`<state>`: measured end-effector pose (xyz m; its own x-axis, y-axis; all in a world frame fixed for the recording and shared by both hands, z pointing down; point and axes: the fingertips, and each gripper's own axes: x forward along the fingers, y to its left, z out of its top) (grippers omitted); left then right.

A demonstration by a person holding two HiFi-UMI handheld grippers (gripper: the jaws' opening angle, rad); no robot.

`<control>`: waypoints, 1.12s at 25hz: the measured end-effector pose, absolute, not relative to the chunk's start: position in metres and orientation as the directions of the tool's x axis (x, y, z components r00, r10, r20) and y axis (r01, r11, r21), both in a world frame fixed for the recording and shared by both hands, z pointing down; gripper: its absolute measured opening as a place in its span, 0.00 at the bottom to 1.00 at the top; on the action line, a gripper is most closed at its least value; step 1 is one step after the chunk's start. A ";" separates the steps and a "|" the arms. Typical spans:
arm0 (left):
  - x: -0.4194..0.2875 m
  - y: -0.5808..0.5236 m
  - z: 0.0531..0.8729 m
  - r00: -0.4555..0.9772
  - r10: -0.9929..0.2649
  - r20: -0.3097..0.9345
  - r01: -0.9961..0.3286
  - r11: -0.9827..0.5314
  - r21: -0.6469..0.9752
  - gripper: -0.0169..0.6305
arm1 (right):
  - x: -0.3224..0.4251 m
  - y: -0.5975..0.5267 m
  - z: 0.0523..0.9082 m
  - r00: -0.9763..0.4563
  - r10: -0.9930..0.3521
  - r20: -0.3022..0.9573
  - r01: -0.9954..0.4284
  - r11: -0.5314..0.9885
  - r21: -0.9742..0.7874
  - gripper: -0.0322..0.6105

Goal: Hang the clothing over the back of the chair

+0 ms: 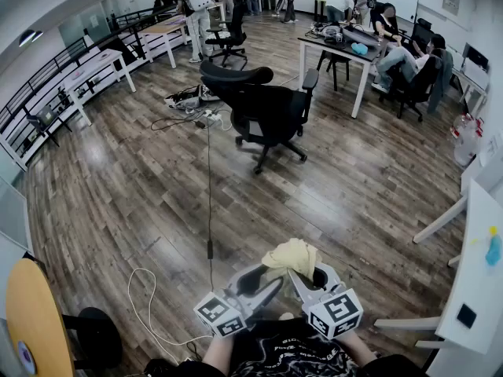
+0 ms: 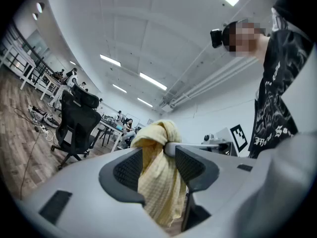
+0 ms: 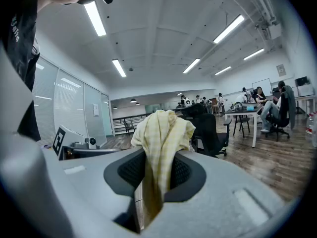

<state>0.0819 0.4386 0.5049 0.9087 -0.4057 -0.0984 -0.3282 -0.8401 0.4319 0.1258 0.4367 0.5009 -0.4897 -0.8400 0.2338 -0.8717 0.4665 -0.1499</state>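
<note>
A crumpled yellow garment (image 1: 291, 258) is bunched up low in the head view, right in front of me. My right gripper (image 1: 305, 273) is shut on it; in the right gripper view the cloth (image 3: 161, 138) is pinched between the pads and stands up above them. My left gripper (image 1: 266, 283) is beside it with its jaws wide open. In the left gripper view the cloth (image 2: 158, 177) hangs between those jaws without being squeezed, and a right fingertip (image 2: 198, 146) crosses in front. The black office chair (image 1: 263, 104) stands several steps ahead on the wood floor, its back and headrest toward me.
A thin cable (image 1: 209, 195) runs along the floor from me toward a tangle of cords (image 1: 192, 100) by the chair. A white table (image 1: 483, 281) is close on my right, and a round yellow table (image 1: 31, 320) on my left. People sit and stand at desks (image 1: 346, 45) farther back.
</note>
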 end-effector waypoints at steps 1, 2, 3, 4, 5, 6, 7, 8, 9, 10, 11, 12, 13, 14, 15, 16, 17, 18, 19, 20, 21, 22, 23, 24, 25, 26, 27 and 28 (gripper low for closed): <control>0.080 0.436 0.502 0.904 -0.414 -0.105 -0.335 -0.840 0.427 0.34 | 0.127 0.436 0.502 -0.485 -0.842 0.237 -0.875 0.462 -0.148 0.18; 0.078 0.433 0.500 0.899 -0.425 -0.107 -0.346 -0.839 0.420 0.32 | 0.127 0.435 0.503 -0.480 -0.844 0.240 -0.877 0.457 -0.147 0.18; 0.077 0.430 0.499 0.892 -0.440 -0.102 -0.365 -0.835 0.411 0.29 | 0.127 0.434 0.505 -0.478 -0.844 0.243 -0.878 0.455 -0.147 0.18; 0.075 0.426 0.500 0.883 -0.460 -0.090 -0.391 -0.829 0.400 0.24 | 0.126 0.433 0.506 -0.476 -0.845 0.245 -0.879 0.453 -0.148 0.18; 0.073 0.422 0.501 0.875 -0.479 -0.075 -0.416 -0.821 0.391 0.17 | 0.125 0.432 0.508 -0.476 -0.844 0.246 -0.879 0.452 -0.151 0.18; 0.071 0.419 0.503 0.868 -0.492 -0.064 -0.433 -0.813 0.389 0.12 | 0.124 0.430 0.509 -0.476 -0.844 0.248 -0.879 0.451 -0.154 0.18; 0.070 0.417 0.505 0.865 -0.498 -0.057 -0.439 -0.808 0.392 0.11 | 0.122 0.429 0.510 -0.477 -0.842 0.251 -0.879 0.451 -0.156 0.18; 0.069 0.415 0.507 0.864 -0.500 -0.052 -0.441 -0.804 0.398 0.09 | 0.121 0.427 0.511 -0.478 -0.841 0.254 -0.878 0.452 -0.156 0.18; 0.068 0.414 0.508 0.863 -0.503 -0.045 -0.446 -0.800 0.401 0.08 | 0.119 0.425 0.512 -0.479 -0.840 0.257 -0.878 0.453 -0.155 0.18; 0.067 0.412 0.510 0.861 -0.508 -0.033 -0.455 -0.796 0.399 0.07 | 0.118 0.423 0.512 -0.479 -0.838 0.260 -0.878 0.454 -0.154 0.18; 0.066 0.410 0.511 0.857 -0.515 -0.019 -0.466 -0.791 0.395 0.06 | 0.116 0.421 0.512 -0.479 -0.837 0.263 -0.878 0.455 -0.151 0.18; 0.065 0.408 0.513 0.854 -0.520 -0.008 -0.476 -0.788 0.391 0.05 | 0.115 0.419 0.513 -0.479 -0.837 0.265 -0.878 0.456 -0.148 0.18; 0.064 0.406 0.514 0.852 -0.524 -0.005 -0.481 -0.786 0.389 0.05 | 0.113 0.417 0.513 -0.480 -0.836 0.266 -0.877 0.457 -0.145 0.18; 0.063 0.404 0.514 0.850 -0.527 -0.004 -0.484 -0.783 0.391 0.05 | 0.111 0.415 0.513 -0.481 -0.836 0.266 -0.877 0.459 -0.142 0.18; 0.062 0.402 0.514 0.848 -0.531 -0.005 -0.486 -0.780 0.394 0.05 | 0.109 0.414 0.513 -0.483 -0.835 0.263 -0.875 0.462 -0.142 0.18; 0.061 0.400 0.515 0.846 -0.533 -0.005 -0.488 -0.777 0.397 0.05 | 0.107 0.413 0.513 -0.488 -0.834 0.258 -0.873 0.465 -0.146 0.18; 0.059 0.399 0.515 0.846 -0.534 -0.005 -0.488 -0.776 0.399 0.05 | 0.104 0.412 0.514 -0.492 -0.833 0.254 -0.871 0.468 -0.153 0.18; 0.058 0.397 0.515 0.846 -0.533 -0.005 -0.486 -0.777 0.400 0.05 | 0.103 0.410 0.515 -0.493 -0.833 0.252 -0.870 0.467 -0.159 0.18; 0.057 0.395 0.514 0.848 -0.530 -0.005 -0.484 -0.778 0.399 0.04 | 0.102 0.407 0.516 -0.492 -0.834 0.251 -0.870 0.464 -0.164 0.18; 0.056 0.392 0.514 0.849 -0.528 -0.005 -0.483 -0.780 0.397 0.04 | 0.101 0.404 0.516 -0.490 -0.835 0.250 -0.871 0.460 -0.169 0.18; 0.055 0.388 0.513 0.850 -0.526 -0.004 -0.483 -0.783 0.393 0.04 | 0.100 0.400 0.516 -0.488 -0.836 0.249 -0.872 0.458 -0.173 0.18; 0.053 0.384 0.511 0.851 -0.525 -0.003 -0.483 -0.785 0.388 0.04 | 0.098 0.396 0.515 -0.487 -0.837 0.248 -0.873 0.456 -0.174 0.18; 0.052 0.380 0.509 0.852 -0.524 -0.002 -0.483 -0.787 0.385 0.04 | 0.097 0.392 0.514 -0.487 -0.838 0.246 -0.873 0.456 -0.174 0.18; 0.051 0.375 0.508 0.853 -0.522 0.000 -0.482 -0.788 0.383 0.04 | 0.095 0.387 0.512 -0.486 -0.839 0.246 -0.874 0.455 -0.172 0.18; 0.049 0.369 0.506 0.853 -0.521 0.002 -0.483 -0.789 0.381 0.04 | 0.094 0.382 0.510 -0.484 -0.840 0.246 -0.875 0.455 -0.168 0.18; 0.047 0.364 0.505 0.854 -0.521 0.005 -0.484 -0.790 0.377 0.04 | 0.092 0.376 0.508 -0.480 -0.842 0.246 -0.877 0.453 -0.162 0.18; 0.045 0.358 0.504 0.854 -0.520 0.008 -0.485 -0.791 0.372 0.04 | 0.089 0.371 0.507 -0.474 -0.845 0.246 -0.880 0.448 -0.156 0.19; 0.043 0.352 0.503 0.855 -0.518 0.011 -0.486 -0.794 0.366 0.04 | 0.087 0.365 0.506 -0.465 -0.850 0.246 -0.885 0.441 -0.150 0.19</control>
